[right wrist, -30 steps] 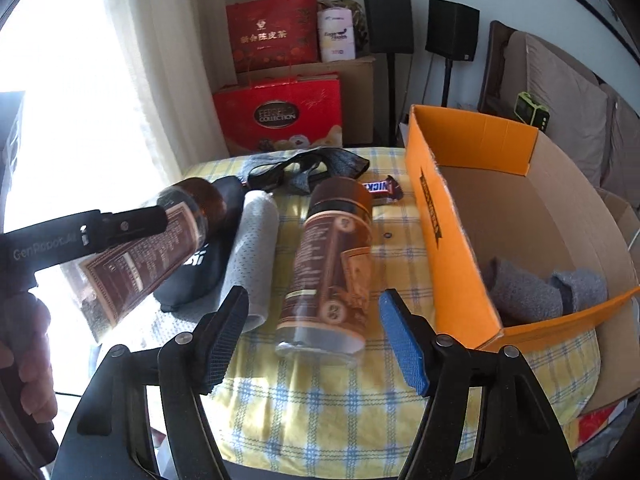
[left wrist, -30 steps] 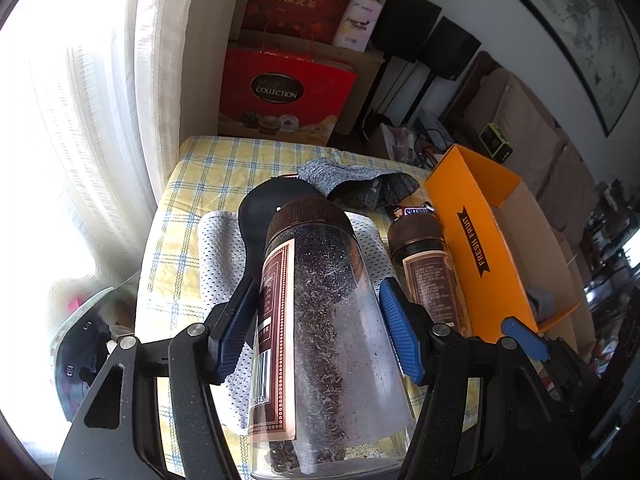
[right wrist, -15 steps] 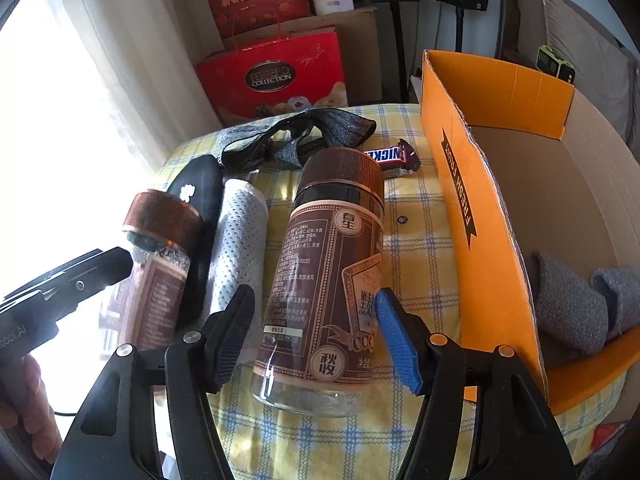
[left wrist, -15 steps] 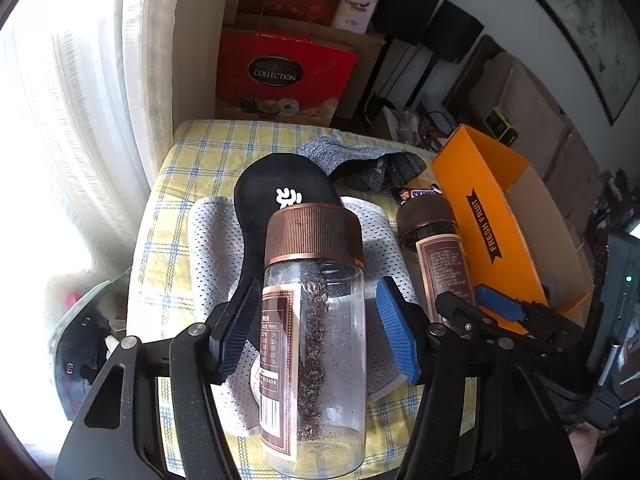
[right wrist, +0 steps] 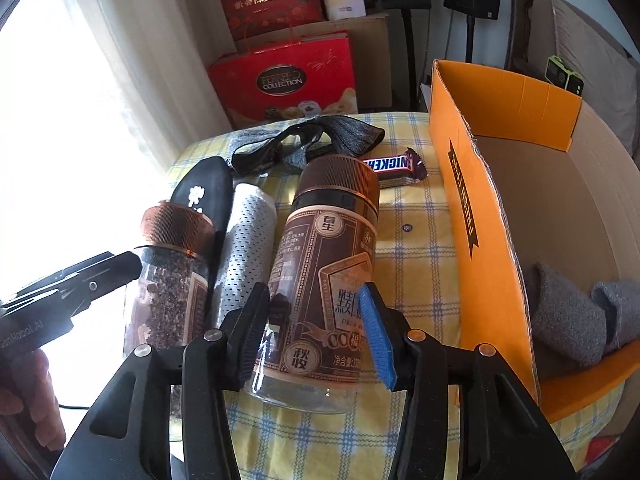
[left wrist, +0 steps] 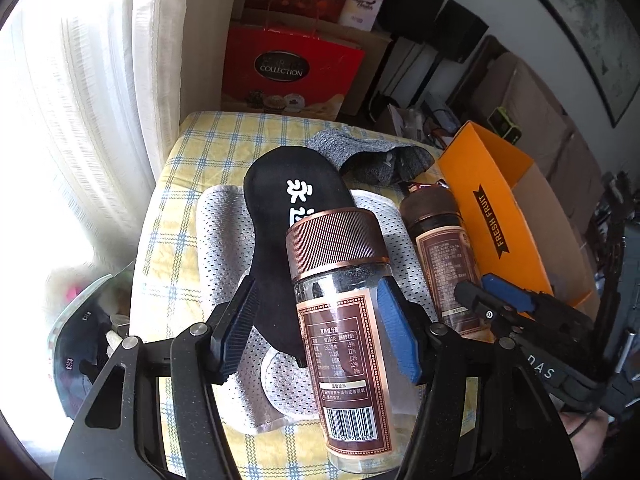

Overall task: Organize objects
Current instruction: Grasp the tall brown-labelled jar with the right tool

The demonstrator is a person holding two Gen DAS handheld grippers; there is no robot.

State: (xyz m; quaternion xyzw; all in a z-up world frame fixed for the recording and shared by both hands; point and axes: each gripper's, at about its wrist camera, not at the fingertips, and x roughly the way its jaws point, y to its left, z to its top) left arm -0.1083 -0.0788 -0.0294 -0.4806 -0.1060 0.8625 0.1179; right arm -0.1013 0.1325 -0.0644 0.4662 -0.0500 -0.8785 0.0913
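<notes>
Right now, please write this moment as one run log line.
left gripper: open around clear tea-leaf jar | right gripper: closed on brown-labelled jar | orange cardboard box: beside

Two clear jars w/ brown ribbed lids stand upright on the yellow checked table: the thin jar (left wrist: 344,332) w/ dark bits inside is on the left, and the fat jar (right wrist: 324,280) w/ a big brown label is to its right, next to the orange box (right wrist: 472,216). A black shoe pad (left wrist: 292,232) lies on white mesh pads (left wrist: 224,264) behind the thin jar. A gray sock (right wrist: 308,142) and a Snickers bar (right wrist: 394,166) lie farther back, & two rolled gray socks (right wrist: 576,312) sit in the box.
</notes>
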